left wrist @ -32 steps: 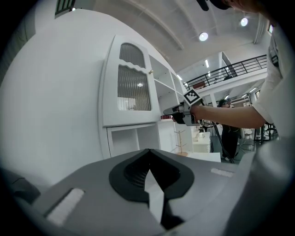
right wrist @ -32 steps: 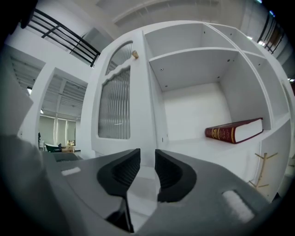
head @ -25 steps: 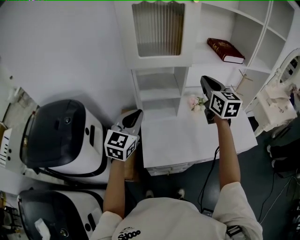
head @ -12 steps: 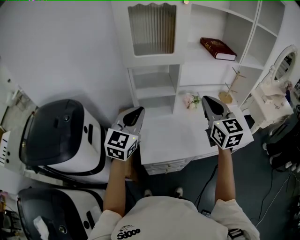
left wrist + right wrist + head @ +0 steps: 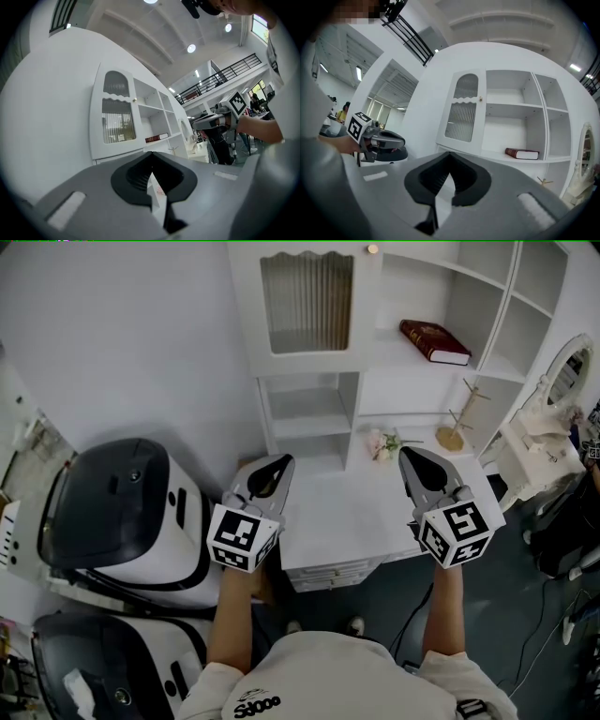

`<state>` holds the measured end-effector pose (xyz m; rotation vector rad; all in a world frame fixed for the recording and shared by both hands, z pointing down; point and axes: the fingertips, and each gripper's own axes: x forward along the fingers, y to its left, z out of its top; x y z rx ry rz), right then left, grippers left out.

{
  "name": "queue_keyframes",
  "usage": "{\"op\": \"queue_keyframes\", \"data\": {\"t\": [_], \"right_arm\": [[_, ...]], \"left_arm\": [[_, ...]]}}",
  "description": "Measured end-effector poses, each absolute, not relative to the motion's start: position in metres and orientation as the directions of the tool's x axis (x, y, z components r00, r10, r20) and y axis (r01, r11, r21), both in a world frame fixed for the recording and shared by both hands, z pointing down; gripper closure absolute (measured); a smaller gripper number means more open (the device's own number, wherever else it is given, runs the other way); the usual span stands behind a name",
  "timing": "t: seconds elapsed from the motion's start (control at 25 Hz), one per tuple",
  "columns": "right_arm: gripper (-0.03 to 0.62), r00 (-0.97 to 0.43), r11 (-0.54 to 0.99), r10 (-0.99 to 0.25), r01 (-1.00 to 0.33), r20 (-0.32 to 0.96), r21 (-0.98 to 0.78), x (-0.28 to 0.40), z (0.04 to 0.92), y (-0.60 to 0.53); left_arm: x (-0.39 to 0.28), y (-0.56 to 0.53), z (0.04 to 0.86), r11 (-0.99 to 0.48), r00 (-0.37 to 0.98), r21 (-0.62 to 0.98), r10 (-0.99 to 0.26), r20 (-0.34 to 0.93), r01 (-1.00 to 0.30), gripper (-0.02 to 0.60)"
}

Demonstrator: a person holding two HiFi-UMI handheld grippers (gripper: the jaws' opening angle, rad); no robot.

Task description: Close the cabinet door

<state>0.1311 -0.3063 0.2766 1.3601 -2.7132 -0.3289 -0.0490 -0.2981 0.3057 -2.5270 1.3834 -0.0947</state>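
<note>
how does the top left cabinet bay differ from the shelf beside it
The top left bay is fronted by a shut door with ribbed glass; the shelf beside it is open. The shelf holds a red book lying flat; the bay's contents are hidden. Both are white.

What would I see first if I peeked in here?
Probably the left gripper and right gripper, each with a black-and-white marker cube, held shut and empty near the white desk. Behind them, the cabinet door with ribbed glass is closed, and a dark red book lies on the shelf to its right.
</note>
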Motion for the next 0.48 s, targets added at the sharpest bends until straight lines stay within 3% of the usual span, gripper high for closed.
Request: {"op": "queue_keyframes", "data": {"t": [0.48], "right_arm": [[0.594, -0.604, 0.585, -0.797, -0.775, -0.009, 0.238, 0.1244, 0.2779, -0.3115]], "left_arm": [[-0.0468, -0.2992, 0.3007, -0.517, 0.553, -0.269, -0.83, -0.075, -0.812, 0.563]]}}
